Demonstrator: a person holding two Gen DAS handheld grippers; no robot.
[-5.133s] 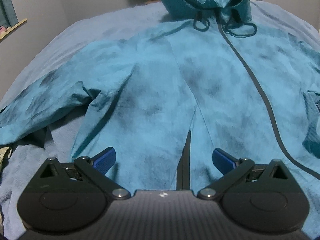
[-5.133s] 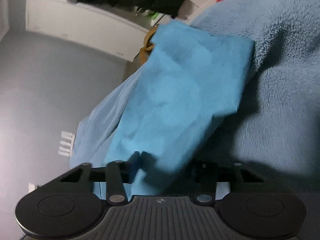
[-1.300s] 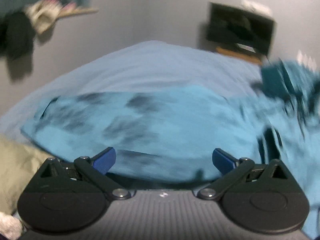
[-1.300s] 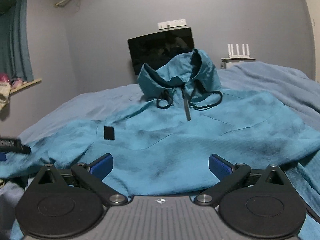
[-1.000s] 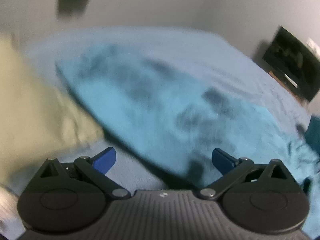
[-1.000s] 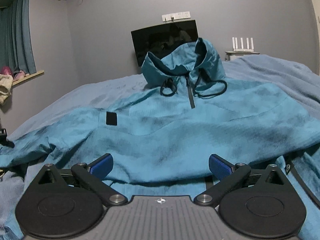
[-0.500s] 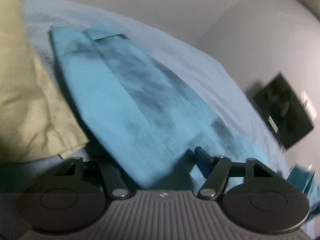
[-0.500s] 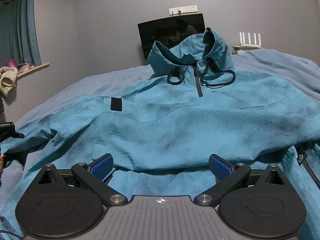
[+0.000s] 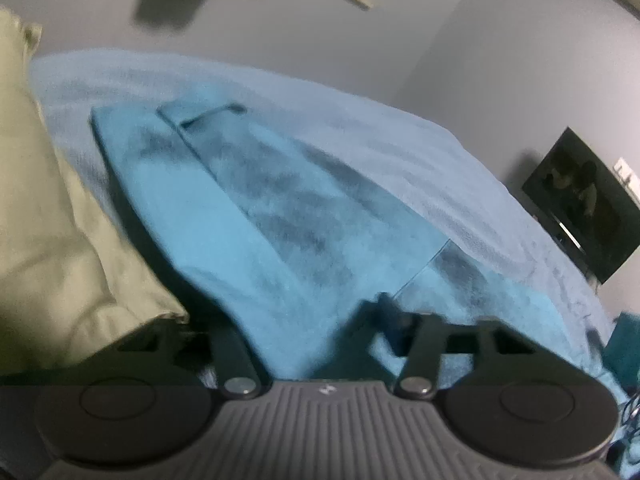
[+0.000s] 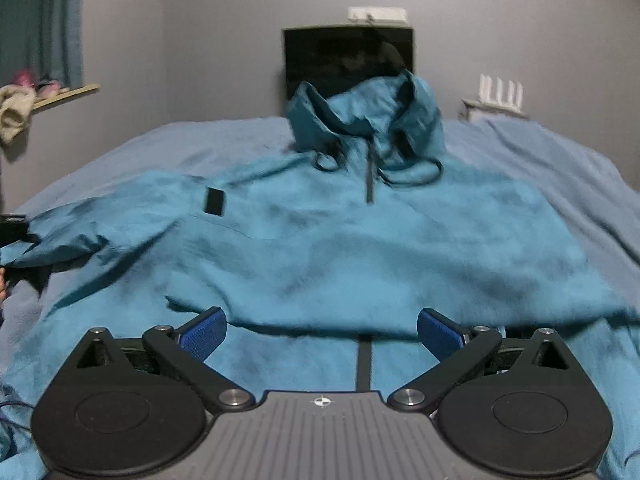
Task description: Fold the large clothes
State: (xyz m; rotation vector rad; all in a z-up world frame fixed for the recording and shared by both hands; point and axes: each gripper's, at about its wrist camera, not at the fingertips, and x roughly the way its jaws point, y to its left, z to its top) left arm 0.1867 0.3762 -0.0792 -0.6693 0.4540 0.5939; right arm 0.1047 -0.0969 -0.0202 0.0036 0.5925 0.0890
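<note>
Teal hooded fabric jacket (image 10: 360, 240) w/ dark mottled blotches, dk grey zip & black sleeve patch. Periwinkle-blue fleece bed cover (image 10: 560, 168). Pale olive-beige cloth pile (image 9: 44, 220). Black hand-held gripper (image 10: 320, 330), blue pads (image 10: 204, 332).

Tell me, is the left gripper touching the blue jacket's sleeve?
Touching. In the left wrist view the sleeve lies between the closing fingers of the left gripper, its cloth bunched against them.

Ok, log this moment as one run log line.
task: fold jacket | left gripper: closing on sleeve | right gripper: open, empty
</note>
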